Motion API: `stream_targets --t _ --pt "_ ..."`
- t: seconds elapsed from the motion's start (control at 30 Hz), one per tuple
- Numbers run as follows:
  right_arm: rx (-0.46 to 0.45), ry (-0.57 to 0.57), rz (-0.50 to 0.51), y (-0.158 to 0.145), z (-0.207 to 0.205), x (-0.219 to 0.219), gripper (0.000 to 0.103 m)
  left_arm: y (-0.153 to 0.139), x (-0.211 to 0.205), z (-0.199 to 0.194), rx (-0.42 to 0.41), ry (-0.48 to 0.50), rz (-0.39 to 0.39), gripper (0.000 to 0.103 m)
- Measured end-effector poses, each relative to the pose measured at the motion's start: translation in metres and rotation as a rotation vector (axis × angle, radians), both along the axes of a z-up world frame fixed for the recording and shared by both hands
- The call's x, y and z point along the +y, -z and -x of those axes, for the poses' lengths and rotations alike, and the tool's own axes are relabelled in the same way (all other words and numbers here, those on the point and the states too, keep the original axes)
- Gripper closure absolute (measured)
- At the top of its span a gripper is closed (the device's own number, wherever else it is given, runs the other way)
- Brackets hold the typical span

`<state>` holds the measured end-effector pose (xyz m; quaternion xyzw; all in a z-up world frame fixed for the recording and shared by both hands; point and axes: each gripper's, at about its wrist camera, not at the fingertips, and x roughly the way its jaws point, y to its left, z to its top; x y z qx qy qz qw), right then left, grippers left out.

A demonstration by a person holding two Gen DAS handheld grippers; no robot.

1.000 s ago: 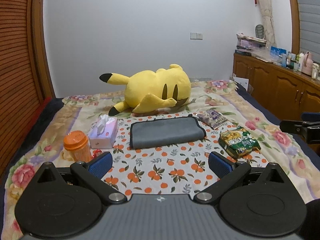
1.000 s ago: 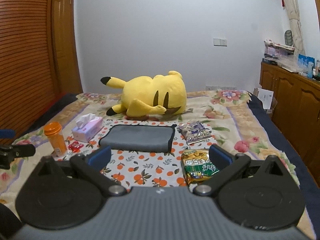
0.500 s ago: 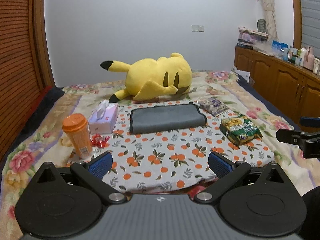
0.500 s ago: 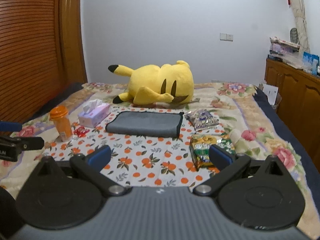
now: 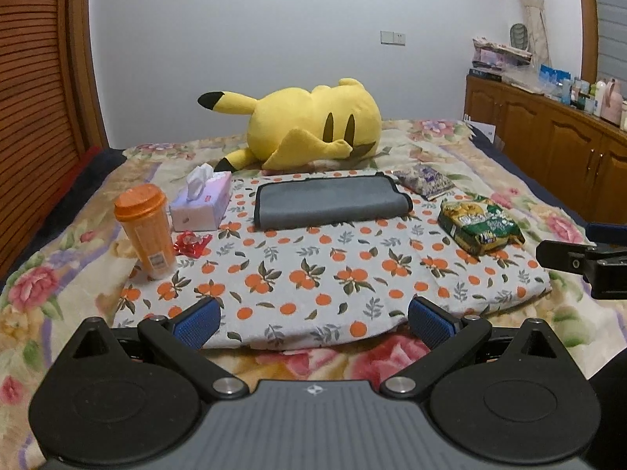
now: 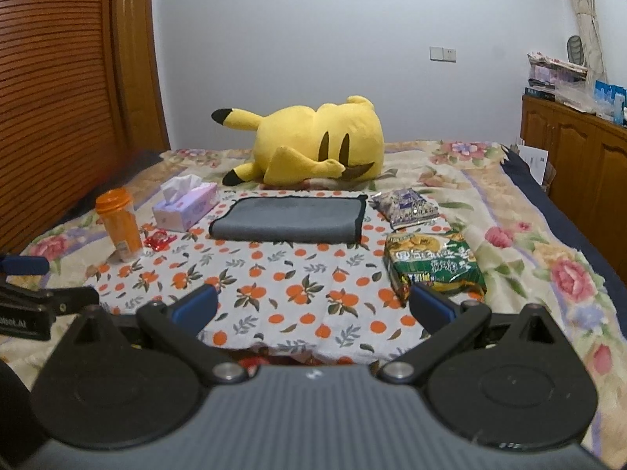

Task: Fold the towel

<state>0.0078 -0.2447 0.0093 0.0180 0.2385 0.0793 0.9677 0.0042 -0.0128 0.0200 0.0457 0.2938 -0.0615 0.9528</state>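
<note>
The task seemed finished, or almost: the grey towel (image 5: 329, 204) lay already folded into a flat, neat rectangle with a dark border, on the orange-printed cloth (image 5: 313, 274) on the bed, just in front of the yellow plush toy (image 5: 309, 129). The left hand-held gripper (image 5: 313, 319) and the right hand-held gripper (image 6: 313, 307) both stood wide open and empty, well apart from the towel

left gripper (image 5: 313, 319): matte black linkage arms, two round black discs, ribbed grey body with a small star mark
fingers (image 5: 196, 322): blue ribbed pads
pivots: silver round screws
right gripper (image 6: 313, 309): same black, grey and blue build
</note>
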Motion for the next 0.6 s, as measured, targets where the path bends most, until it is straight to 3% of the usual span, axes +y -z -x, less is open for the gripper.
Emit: stream_targets --t 0.6 --pt "0.008 0.017 0.051 0.018 -0.005 0.007 0.000 0.027 -0.001 0.000 0.015 -0.012 0.000 0.000"
